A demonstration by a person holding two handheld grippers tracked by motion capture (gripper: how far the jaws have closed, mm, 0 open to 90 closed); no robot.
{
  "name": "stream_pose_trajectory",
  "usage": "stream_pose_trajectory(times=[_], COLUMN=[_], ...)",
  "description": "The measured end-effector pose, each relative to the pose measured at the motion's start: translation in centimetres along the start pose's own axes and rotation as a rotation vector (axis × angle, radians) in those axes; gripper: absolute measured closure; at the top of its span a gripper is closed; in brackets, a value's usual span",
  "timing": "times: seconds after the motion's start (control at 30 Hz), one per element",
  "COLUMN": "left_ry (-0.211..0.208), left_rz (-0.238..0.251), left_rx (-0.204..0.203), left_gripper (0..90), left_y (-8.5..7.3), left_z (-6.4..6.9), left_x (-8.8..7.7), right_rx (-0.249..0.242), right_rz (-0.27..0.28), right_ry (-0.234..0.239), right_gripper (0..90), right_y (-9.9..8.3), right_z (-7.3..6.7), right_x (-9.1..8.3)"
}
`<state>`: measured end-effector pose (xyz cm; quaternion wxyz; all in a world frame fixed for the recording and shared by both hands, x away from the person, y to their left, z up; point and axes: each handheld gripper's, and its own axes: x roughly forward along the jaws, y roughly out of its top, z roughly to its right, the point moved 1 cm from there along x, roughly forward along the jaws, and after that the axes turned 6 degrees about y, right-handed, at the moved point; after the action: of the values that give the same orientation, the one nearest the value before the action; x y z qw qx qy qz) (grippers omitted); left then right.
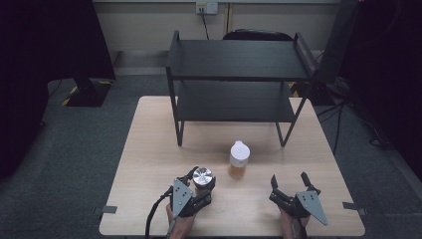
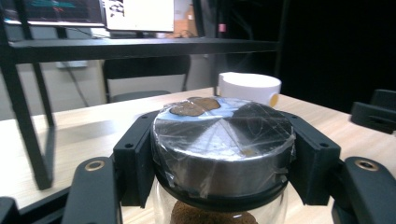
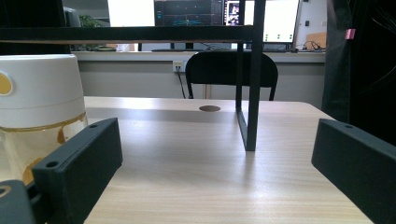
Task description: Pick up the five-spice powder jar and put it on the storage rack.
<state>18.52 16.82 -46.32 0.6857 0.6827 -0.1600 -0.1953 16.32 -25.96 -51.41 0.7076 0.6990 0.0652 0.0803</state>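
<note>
The left gripper (image 1: 200,180) is clamping the silver-lidded jar (image 1: 202,177) near the table's (image 1: 149,164) six o'clock edge. The right gripper (image 1: 289,183) is waiting unclenched. The bottle (image 1: 238,159), at the jar's two o'clock, is untouched; the shelf (image 1: 236,59) is bare, so placing seems left.

We see a pale wooden desk (image 1: 149,164) at the centre of the frame, standing on grey carpet floor (image 1: 74,149). A black two-tier shelf (image 1: 239,74) stands on its upper half. Below the shelf, near the middle, a white-capped bottle (image 1: 238,159) of amber liquid stands upright. Both shelf tiers are bare.
</note>
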Motion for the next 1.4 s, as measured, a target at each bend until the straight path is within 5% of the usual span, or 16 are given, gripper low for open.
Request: stream_pose_trajectory(times=[0.23,0.67,0.83,1.0,1.4], left_ry=[-0.055,-0.152,-0.165,-0.238,-0.282], left_rz=[0.025,0.047,0.056,0.074,0.084], left_rx=[-0.057,0.013,0.006,0.007,0.052], left_gripper=[35.2,35.2,35.3,35.2,35.2], left_y=[0.3,3.9,5.1,6.7,11.2], left_z=[-1.6,-4.2,-4.8,-6.1,-7.2], left_x=[-0.2,0.0,0.2,0.8,2.1], right_rx=[0.000,0.000,0.000,0.000,0.000], right_rz=[0.000,0.000,0.001,0.000,0.000], right_ry=[0.000,-0.001,-0.001,-0.001,0.000], right_gripper=[0.2,0.2,0.2,0.2,0.2], right_y=[0.0,0.0,0.0,0.0,0.0], right_z=[0.0,0.0,0.0,0.0,0.0], right_x=[0.0,0.0,0.0,0.0,0.0])
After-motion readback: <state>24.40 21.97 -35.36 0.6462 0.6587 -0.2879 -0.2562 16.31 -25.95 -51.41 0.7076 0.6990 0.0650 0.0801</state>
